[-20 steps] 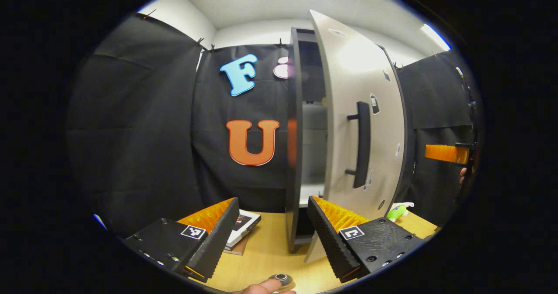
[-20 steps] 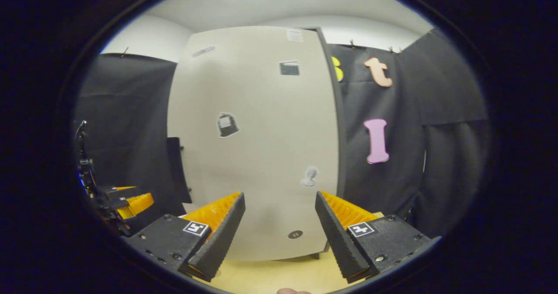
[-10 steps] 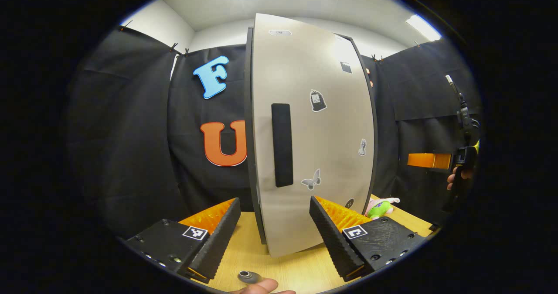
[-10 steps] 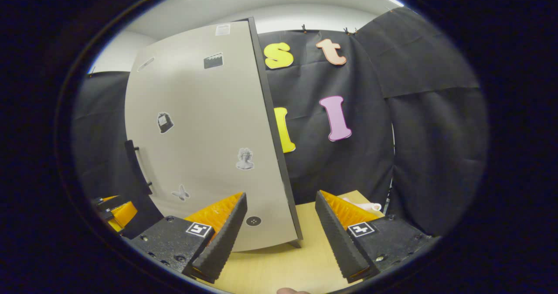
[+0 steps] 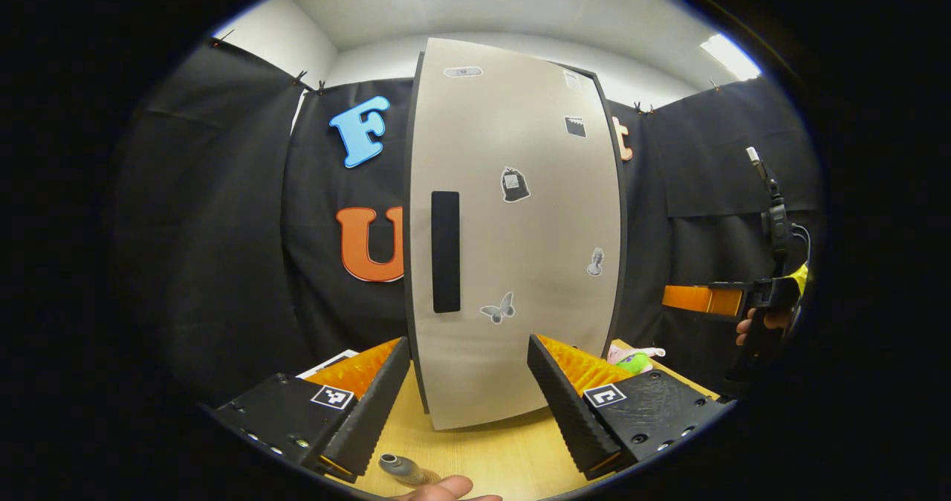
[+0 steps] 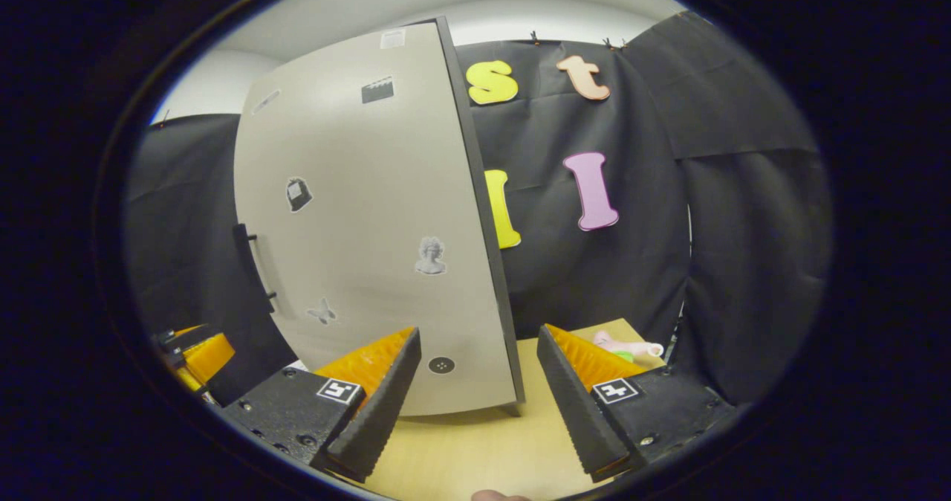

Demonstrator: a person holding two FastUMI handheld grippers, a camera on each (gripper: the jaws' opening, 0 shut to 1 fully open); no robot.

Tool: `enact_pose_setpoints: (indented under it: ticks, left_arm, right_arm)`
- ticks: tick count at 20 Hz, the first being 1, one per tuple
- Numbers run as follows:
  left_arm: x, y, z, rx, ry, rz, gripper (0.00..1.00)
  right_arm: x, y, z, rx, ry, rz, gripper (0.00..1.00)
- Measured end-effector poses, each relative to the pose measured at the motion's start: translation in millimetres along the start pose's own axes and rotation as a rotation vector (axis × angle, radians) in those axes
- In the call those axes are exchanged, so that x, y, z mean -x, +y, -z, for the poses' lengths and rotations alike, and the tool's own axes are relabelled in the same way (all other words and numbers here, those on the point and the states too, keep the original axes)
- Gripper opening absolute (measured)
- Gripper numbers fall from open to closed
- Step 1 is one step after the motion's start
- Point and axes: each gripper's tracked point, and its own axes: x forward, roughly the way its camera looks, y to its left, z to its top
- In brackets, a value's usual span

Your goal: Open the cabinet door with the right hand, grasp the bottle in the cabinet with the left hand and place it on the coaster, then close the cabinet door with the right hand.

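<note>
I see the cabinet door [image 5: 513, 241] closed; my left gripper [image 5: 468, 404] and right gripper [image 6: 479, 404] both have jaws wide, holding nothing.

the right gripper [image 6: 475, 404] has its jaws standing wide apart with nothing between them; past its fingers lies a pale wooden tabletop [image 6: 475, 456]; ahead and to the left of the gripper stands the cabinet door [image 6: 371, 226], shut flat against the cabinet, its dark edge running down between the two fingers; small stickers dot the door's face; a dark bar handle [image 6: 255, 267] sits at the door's far left side; low at the far left, beside the left finger, part of the other gripper [image 6: 197, 356] shows; just beyond the right finger a small pink and green toy [image 6: 624, 348] lies on the table near the black cloth.
</note>
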Motion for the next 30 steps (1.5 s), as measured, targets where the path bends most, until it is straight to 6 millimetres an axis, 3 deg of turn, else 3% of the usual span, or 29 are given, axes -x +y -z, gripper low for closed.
enact_pose_setpoints:
  ticks: [17, 30]
  left_arm:
    - [3, 25, 6, 0.007, 0.006, -0.021, 0.96]
    - [9, 35, 12, 0.018, 0.02, 0.014, 0.96]
  right_arm:
    - [4, 17, -7, 0.022, -0.011, -0.008, 0.99]
    - [28, 7, -12, 0.004, -0.034, 0.07, 0.97]
